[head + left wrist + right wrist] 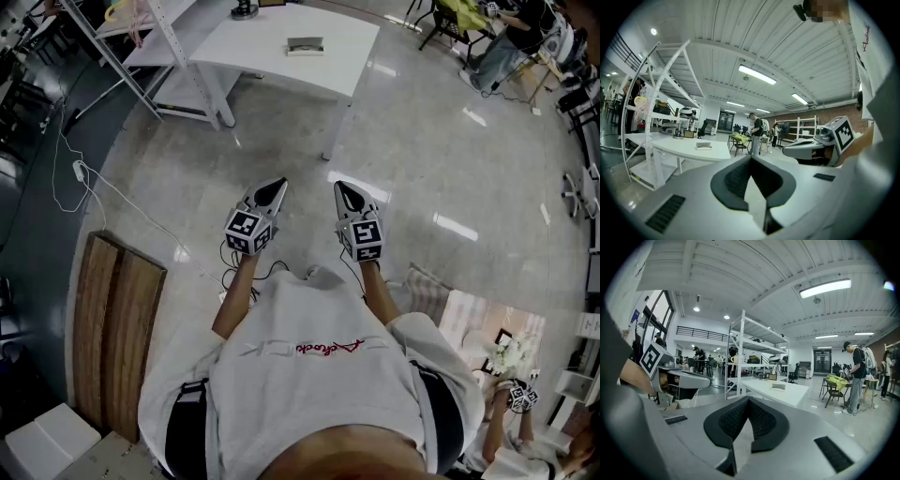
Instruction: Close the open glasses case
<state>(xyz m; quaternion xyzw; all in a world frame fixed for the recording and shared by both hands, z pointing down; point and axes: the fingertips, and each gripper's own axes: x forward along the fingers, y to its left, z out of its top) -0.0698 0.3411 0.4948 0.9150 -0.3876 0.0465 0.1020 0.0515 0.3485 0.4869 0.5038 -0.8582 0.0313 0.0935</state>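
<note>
While the person stands well back from the white bench [337, 58], both sets of tongs are held out level at chest height, side by side and apart. The left tongs [275, 190] are clenched with nothing between the pads, and the right tongs [346, 193] are clenched and empty too.

The glasses case [305, 45] lies on the bench top, alone near its middle and far from either set of tongs. It is too small here to tell how wide its lid stands. The task looks not yet begun; the step in hand is likely the walk up to the bench.

To do it well, the person should probably stop squarely at the bench's near edge with the case straight ahead. One set of tongs could steady the base while the other presses the lid down from above until it meets the base.

A pale polished floor [422, 150] stretches between the person and the bench, and nothing visible lies on the direct line. A white cable [120, 200] trails across the floor to the left, beside a wooden board [117, 328]. A white metal rack [141, 42] stands at the bench's left end, and a dark object [245, 9] sits on the bench's far edge. Another person [855, 376] stands in the distance to the right, near a chair [836, 384] draped in yellow-green cloth.
</note>
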